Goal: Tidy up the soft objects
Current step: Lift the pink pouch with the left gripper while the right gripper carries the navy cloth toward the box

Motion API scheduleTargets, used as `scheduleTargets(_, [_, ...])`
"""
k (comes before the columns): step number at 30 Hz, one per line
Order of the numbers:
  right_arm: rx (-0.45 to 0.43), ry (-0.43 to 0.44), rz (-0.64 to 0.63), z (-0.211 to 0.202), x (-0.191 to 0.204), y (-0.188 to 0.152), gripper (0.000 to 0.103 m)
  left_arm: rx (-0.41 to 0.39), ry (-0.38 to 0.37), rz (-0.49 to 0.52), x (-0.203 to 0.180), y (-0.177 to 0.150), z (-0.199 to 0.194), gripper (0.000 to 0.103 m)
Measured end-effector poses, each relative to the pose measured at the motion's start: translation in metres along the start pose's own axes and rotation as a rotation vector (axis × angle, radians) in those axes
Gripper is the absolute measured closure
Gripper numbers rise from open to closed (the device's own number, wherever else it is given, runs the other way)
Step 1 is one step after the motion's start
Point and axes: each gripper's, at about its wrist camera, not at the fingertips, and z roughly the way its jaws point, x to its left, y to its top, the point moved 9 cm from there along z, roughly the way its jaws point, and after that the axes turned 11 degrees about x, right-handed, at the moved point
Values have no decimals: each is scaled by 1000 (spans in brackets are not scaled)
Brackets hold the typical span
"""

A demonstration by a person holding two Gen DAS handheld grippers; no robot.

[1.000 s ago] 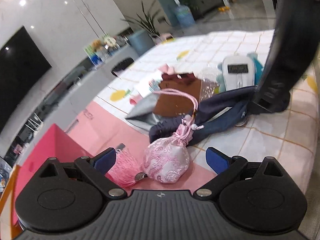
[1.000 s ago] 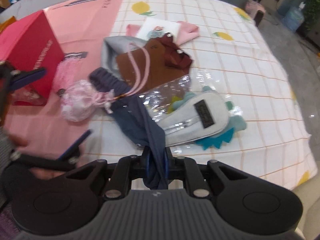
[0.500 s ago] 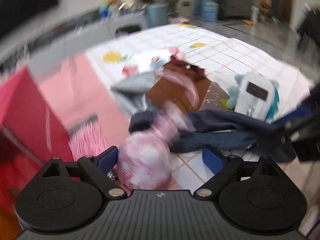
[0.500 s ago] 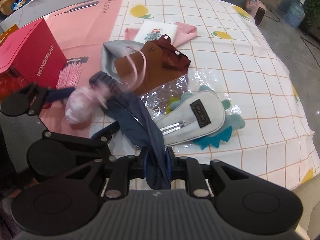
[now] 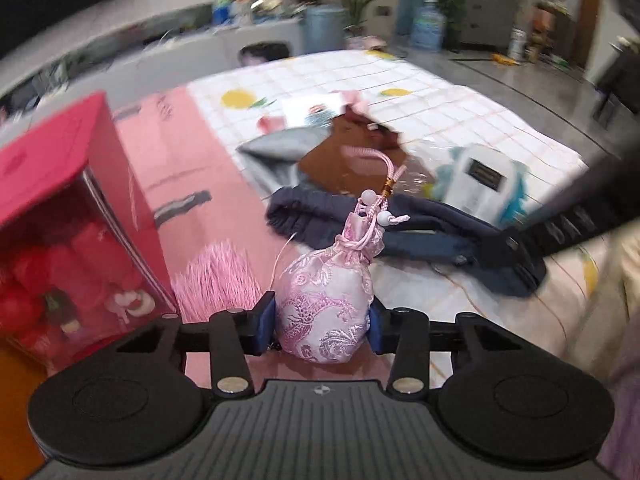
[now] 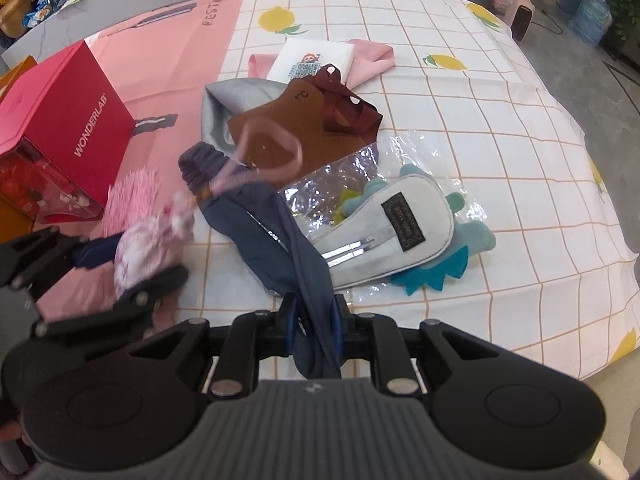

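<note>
A pink brocade drawstring pouch stands between the blue pads of my left gripper. The jaws are closing and both pads touch the pouch's sides. Its pink cord loop trails back over the brown pouch. In the right wrist view the pink pouch looks blurred inside my left gripper. My right gripper is shut on one end of a navy cloth. The navy cloth stretches across the tablecloth behind the pouch.
A red box stands at the left with a pink tassel beside it. A brown pouch, grey cloth, white dinosaur case on clear plastic and a pink cloth lie mid-table. The table edge drops off at the right.
My left gripper rolled and moved in over the pink pouch, and its jaws went from wide open to touching the pouch. The right gripper kept still, holding the navy cloth.
</note>
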Motion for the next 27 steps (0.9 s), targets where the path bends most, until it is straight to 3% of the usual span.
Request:
scheduleTargets(2, [-7, 13, -5, -2, 2, 0, 95, -32, 15, 11, -1, -2, -10, 53])
scheduleTargets(8, [-21, 45, 17, -6, 2, 0, 96, -5, -10, 6, -6, -7, -31, 53])
scheduleTargets(10, [11, 42, 22, 0, 2, -1, 88, -14, -4, -18, -3, -9, -41, 53])
scheduleTargets(12, [39, 39, 23, 8, 4, 1, 62, -23, -11, -48, 1, -13, -49, 53])
scheduleTargets(14, [52, 85, 9, 12, 11, 3, 60, -33, -27, -59, 4, -18, -56, 53])
scheduleTargets(19, [71, 43, -22, 23, 18, 7, 58, -54, -54, -94, 14, -25, -63, 53])
scheduleTargets(20, [69, 33, -31, 24, 19, 8, 62, -53, -61, -105, 16, -26, -63, 53])
scheduleTargets(21, [66, 19, -35, 24, 20, 8, 78, -51, -67, -117, 19, -27, -62, 53])
scheduleTargets(22, [61, -8, -35, 24, 18, 7, 88, -49, -70, -128, 21, -28, -62, 53])
scheduleTargets(24, [43, -45, -5, 22, 10, 5, 95, -46, -71, -148, 27, -31, -61, 53])
scheduleTargets(27, [-21, -14, 40, 7, 2, 5, 95, -55, -72, -173, 35, -33, -66, 53])
